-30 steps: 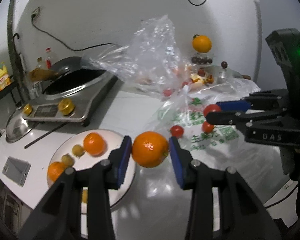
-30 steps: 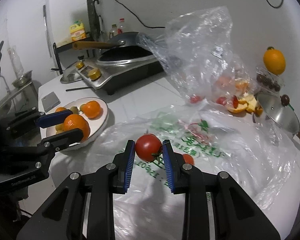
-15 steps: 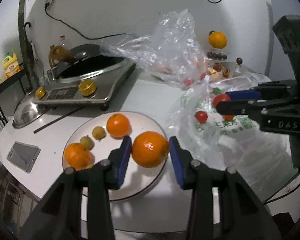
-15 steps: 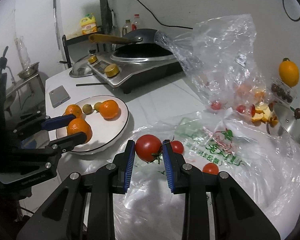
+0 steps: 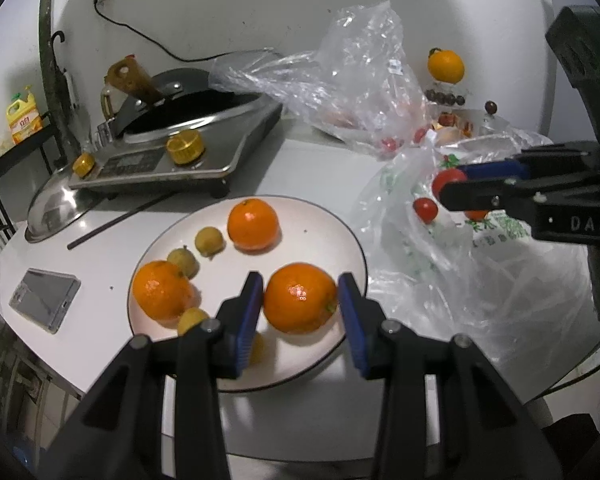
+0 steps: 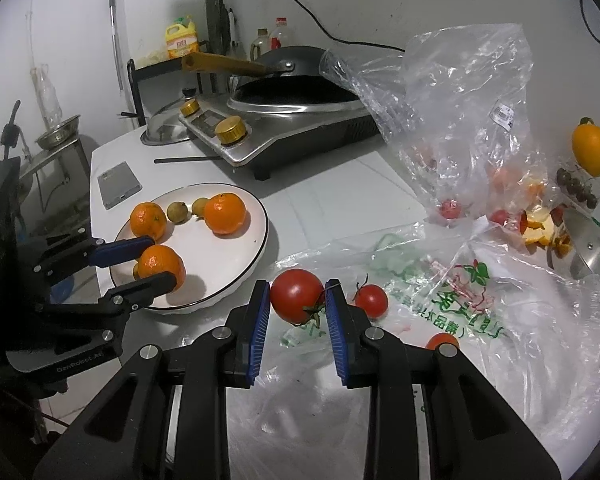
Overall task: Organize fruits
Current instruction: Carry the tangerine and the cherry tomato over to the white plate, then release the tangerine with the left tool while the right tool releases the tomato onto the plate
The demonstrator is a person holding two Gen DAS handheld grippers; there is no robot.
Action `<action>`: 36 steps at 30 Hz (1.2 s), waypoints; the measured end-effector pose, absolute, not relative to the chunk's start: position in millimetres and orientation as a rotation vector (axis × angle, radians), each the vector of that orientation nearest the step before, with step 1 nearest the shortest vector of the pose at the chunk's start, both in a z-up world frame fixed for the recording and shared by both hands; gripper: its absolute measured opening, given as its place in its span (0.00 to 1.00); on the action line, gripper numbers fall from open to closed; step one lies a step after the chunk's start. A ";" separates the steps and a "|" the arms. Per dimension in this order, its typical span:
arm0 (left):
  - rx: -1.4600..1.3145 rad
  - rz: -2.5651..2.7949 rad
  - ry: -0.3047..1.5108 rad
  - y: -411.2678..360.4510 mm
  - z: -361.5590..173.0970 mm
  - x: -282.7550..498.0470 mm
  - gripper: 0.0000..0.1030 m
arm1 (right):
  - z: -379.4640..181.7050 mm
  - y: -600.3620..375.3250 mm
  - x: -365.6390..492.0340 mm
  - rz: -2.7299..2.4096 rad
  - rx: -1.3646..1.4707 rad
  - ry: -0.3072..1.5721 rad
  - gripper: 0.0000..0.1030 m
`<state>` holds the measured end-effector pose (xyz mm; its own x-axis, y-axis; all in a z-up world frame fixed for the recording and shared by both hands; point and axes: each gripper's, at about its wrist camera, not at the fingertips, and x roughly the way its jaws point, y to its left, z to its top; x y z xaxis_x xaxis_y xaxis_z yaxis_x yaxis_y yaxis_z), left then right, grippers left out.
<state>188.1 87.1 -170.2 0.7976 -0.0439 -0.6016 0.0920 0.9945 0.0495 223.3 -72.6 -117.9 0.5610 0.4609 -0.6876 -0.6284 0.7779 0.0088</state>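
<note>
Gripping an orange [image 5: 300, 298] between its blue pads, our left gripper [image 5: 300, 304] holds the fruit over the near part of the white plate [image 5: 340, 240]; whether the orange rests on the plate or hangs just above it, we cannot tell. On the plate we count two more oranges [image 5: 253, 224] and several small yellow-green fruits [image 5: 209, 241]; one of these is half hidden behind the left finger. Our right gripper [image 6: 298, 306] pinches a red tomato [image 6: 296, 294], stem end towards the right pad, above the printed plastic bag [image 6: 500, 320], just beside the plate rim. Two smaller tomatoes [image 6: 371, 300] lie on that bag, the nearer one partly covered by the finger. Fruit inside the crumpled clear bag [image 6: 460, 120] is blurred by the film.
</note>
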 end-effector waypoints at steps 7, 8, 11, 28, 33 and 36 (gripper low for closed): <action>0.060 -0.086 0.663 90.4 -177.4 189.8 0.39 | -120.0 -67.2 223.7 0.649 -0.257 0.737 0.29; 0.057 -0.088 0.664 91.2 -178.0 189.6 0.39 | -120.1 -66.6 223.6 0.649 -0.258 0.737 0.29; 0.043 -0.093 0.674 94.7 -180.1 190.2 0.39 | -120.1 -64.9 223.2 0.645 -0.262 0.739 0.29; 0.015 -0.123 0.645 107.1 -175.0 183.0 0.41 | -117.5 -38.9 217.2 0.668 -0.293 0.732 0.29; 0.007 -0.126 0.617 113.5 -167.8 174.6 0.41 | -121.1 -25.3 215.2 0.686 -0.307 0.738 0.29; 0.001 -0.120 0.605 118.7 -165.0 170.0 0.41 | -122.2 -17.5 214.7 0.696 -0.315 0.740 0.29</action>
